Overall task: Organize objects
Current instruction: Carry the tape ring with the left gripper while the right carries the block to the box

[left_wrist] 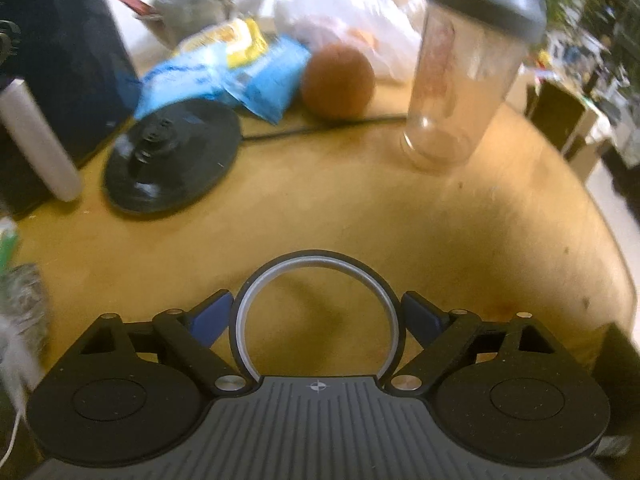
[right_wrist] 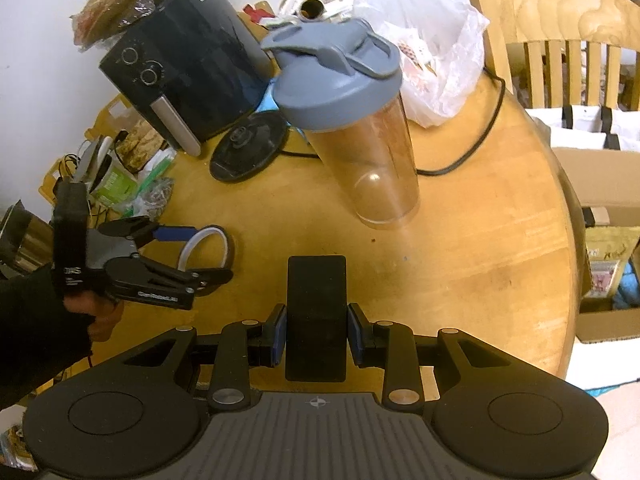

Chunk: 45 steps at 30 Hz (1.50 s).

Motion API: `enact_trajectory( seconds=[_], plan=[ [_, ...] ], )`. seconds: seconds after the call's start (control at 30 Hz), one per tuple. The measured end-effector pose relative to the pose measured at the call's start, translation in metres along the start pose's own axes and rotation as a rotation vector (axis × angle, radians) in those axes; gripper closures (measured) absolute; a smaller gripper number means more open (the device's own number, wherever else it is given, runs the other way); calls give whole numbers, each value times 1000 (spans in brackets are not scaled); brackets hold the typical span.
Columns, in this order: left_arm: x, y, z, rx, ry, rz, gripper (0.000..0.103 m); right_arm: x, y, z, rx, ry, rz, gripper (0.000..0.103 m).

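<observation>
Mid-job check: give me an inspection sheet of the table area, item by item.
Surface: round wooden table, bare in the middle.
Job's things: black block; grey ring; clear shaker bottle with grey lid, upright.
Clutter: black air fryer, black kettle base, blue snack bag, brown round object, white plastic bag, wrappers at the left edge.
Grippers: left hand-held gripper spread around the ring; right hand-held gripper shut on the block.
Cables: black cord from the kettle base across the table.
Surroundings: wooden chair, cardboard box.
</observation>
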<state>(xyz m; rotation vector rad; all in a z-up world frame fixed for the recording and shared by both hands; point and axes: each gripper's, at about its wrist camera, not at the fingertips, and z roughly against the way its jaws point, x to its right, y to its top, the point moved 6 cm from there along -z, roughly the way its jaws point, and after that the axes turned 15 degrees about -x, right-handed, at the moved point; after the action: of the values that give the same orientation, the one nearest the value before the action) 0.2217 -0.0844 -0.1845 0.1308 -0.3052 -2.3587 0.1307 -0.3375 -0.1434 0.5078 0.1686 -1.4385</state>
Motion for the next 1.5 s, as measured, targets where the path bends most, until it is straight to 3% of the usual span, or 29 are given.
enact_trajectory(
  seconds=[0.33, 0.67, 1.13, 1.5],
  plan=[
    [-1, -8, 68, 80, 3, 189, 12, -11, 3, 7, 24, 21, 39, 69],
    [20, -33, 119, 132, -1, 256, 12, -20, -7, 14, 34, 43, 61, 69],
    [41, -77, 157, 168, -10, 335, 12, -49, -14, 20, 43, 51, 117, 69],
    [46, -113, 163, 176, -70, 386, 12, -76, -27, 19, 41, 22, 131, 69]
  ],
)
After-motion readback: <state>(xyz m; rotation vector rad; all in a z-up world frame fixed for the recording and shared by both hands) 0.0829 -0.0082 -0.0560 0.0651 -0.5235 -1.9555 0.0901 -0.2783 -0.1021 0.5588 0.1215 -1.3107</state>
